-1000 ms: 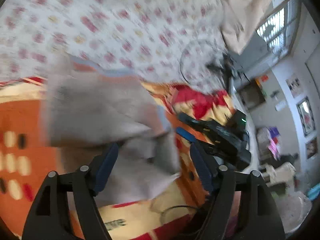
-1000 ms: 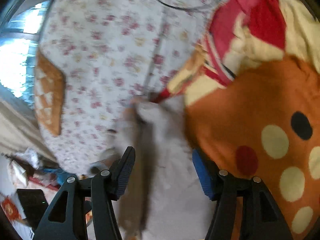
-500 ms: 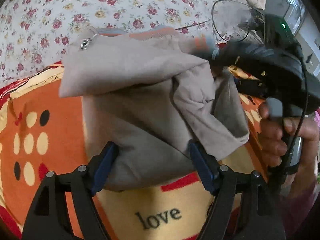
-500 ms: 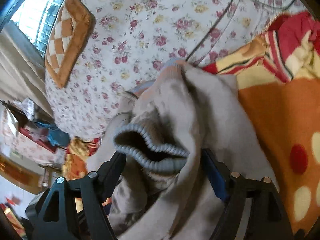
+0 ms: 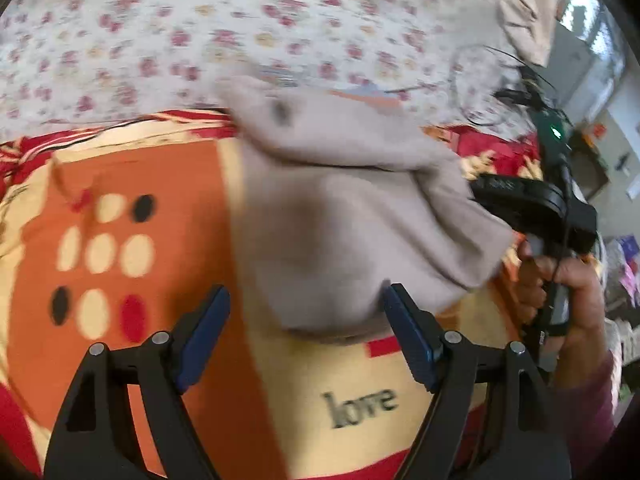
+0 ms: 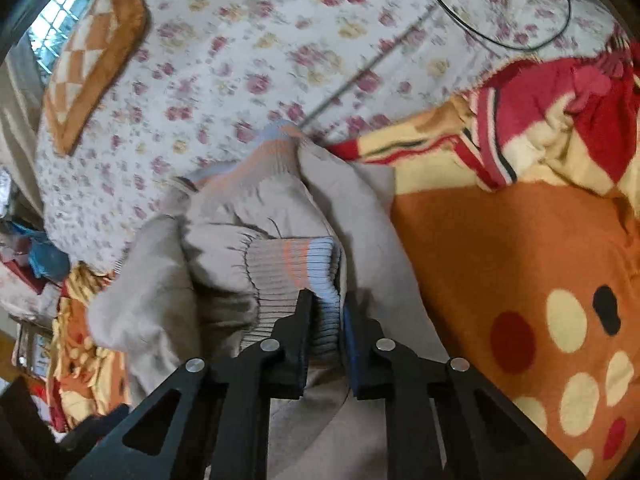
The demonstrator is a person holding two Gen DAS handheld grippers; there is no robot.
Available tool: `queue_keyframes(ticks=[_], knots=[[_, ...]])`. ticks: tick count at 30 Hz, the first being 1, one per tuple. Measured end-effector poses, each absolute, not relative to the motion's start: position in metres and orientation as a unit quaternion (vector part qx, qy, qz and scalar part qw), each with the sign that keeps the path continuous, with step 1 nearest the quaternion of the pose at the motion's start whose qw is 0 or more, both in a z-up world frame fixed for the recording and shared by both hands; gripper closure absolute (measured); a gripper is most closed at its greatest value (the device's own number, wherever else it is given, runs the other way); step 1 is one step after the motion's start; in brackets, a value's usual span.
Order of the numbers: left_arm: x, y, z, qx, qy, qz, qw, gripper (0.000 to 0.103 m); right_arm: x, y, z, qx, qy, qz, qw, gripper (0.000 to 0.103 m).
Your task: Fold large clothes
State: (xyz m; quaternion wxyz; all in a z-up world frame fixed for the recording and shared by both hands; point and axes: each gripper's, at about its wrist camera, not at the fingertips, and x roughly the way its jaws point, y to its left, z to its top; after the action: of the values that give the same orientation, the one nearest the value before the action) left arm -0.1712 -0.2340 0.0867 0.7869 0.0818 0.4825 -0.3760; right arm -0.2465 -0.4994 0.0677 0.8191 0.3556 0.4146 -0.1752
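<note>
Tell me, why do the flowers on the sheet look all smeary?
Left wrist view: motion blur smears the floral sheet and the grey jacket, while the open left gripper stays sharp. Right wrist view: the sheet is also soft, yet the ribbed cuff in the right gripper looks crisp.

**Right pinched, left spread**

My left gripper (image 5: 306,330) has its jaws wide apart, nothing between the blue pads (image 5: 408,340), which point forward and slightly down. My right gripper (image 6: 325,320) has its jaws drawn close, clamped on the ribbed cuff (image 6: 296,268) of the jacket. In the left view my right hand (image 5: 560,292) is wrapped around the right gripper's handle, off to the right side.
</note>
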Motion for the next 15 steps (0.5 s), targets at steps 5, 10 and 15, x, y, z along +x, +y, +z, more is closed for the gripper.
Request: queue_keyframes(ticks=[5, 10, 15], knots=[[-0.15, -0.231, 0.082, 0.056, 0.497, -0.342, 0.795, 0.024, -0.253, -0.493, 0.077, 0.35, 0.405, -0.171, 0.827, 0.084], [-0.121, -0.254, 0.08, 0.064, 0.495, -0.314, 0.807, 0.024, -0.256, -0.492, 0.077, 0.36, 0.396, -0.178, 0.826, 0.076], [-0.105, -0.256, 0.084, 0.048, 0.492, -0.318, 0.809, 0.024, -0.259, -0.463, 0.132, 0.264, 0.361, -0.13, 0.885, 0.042]])
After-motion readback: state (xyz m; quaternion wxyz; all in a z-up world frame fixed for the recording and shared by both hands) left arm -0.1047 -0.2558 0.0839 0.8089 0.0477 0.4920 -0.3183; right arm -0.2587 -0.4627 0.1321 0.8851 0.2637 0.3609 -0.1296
